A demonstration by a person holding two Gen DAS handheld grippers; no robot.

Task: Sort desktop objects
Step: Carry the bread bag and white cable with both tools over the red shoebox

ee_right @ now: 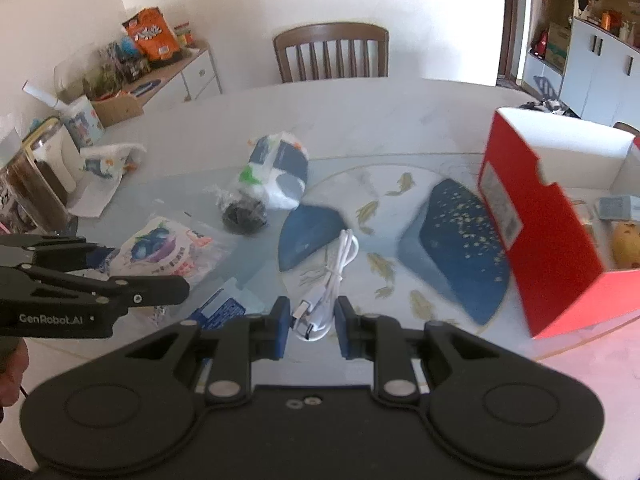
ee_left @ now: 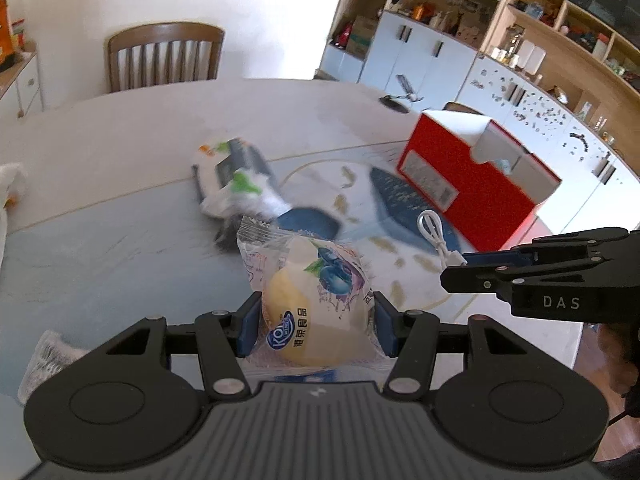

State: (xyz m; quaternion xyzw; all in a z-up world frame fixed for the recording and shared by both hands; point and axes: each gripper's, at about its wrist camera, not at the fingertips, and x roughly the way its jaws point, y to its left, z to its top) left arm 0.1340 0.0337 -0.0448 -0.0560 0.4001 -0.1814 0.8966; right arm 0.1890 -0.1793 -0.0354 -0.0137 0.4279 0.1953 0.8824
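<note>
While the left gripper point(ee_left: 316, 326) clamps a clear-wrapped pastry point(ee_left: 310, 296) above the table point(ee_left: 120, 128), its pale yellow bun shows beneath blueberry print and a blue logo. The right gripper point(ee_right: 312, 322) is closed on a coiled white USB cable point(ee_right: 332, 276), plugs between the blue pads, near the open red box point(ee_right: 548, 248).

The snack packet point(ee_left: 316, 280) is glossy, crinkled clear plastic. The tongs point(ee_left: 316, 328) are matt black plastic with blue pads. Beside the smooth cardboard red box point(ee_right: 548, 240), the white cable point(ee_right: 332, 276) looks sleek; the tabletop point(ee_right: 360, 120) glassy.
</note>
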